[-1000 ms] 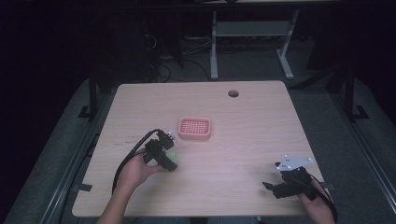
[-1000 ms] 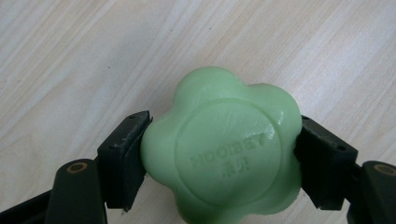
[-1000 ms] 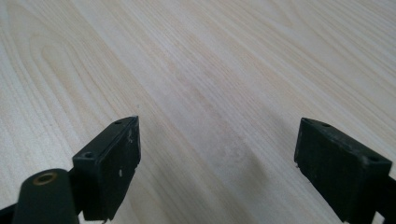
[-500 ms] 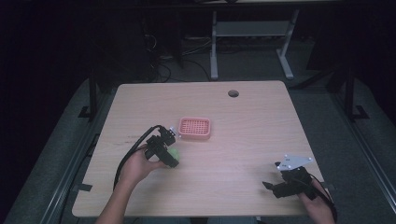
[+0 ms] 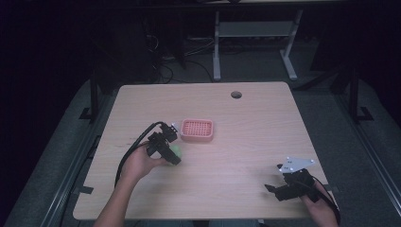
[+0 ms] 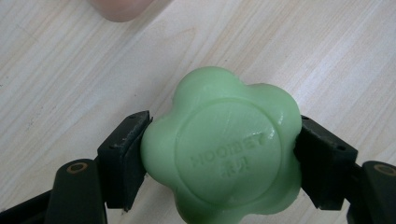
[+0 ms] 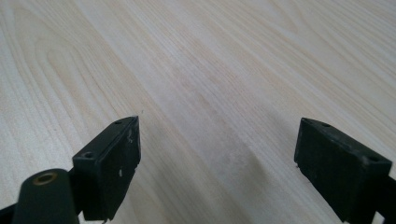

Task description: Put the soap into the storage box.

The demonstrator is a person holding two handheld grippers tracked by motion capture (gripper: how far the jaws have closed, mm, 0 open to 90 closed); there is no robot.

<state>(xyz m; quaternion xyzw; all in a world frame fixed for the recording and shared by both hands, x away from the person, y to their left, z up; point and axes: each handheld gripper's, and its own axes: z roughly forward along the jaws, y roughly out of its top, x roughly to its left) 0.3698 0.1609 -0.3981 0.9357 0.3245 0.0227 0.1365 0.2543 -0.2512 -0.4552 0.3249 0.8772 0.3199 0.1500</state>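
Left gripper (image 6: pixel 219 158) clamped on a green flower-shaped soap (image 6: pixel 223 151) just above the wooden table (image 5: pixel 246 118), pink perforated soap dish (image 5: pixel 197 130) near its 1 o'clock, right gripper (image 7: pixel 217 163) spread wide over bare wood.

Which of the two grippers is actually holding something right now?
The left gripper: its jaws clamp the green flower-shaped soap bar. The right gripper is open over bare wooden table.

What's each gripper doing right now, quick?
Left gripper: shut on the green soap.
Right gripper: open, holding nothing, over the table.
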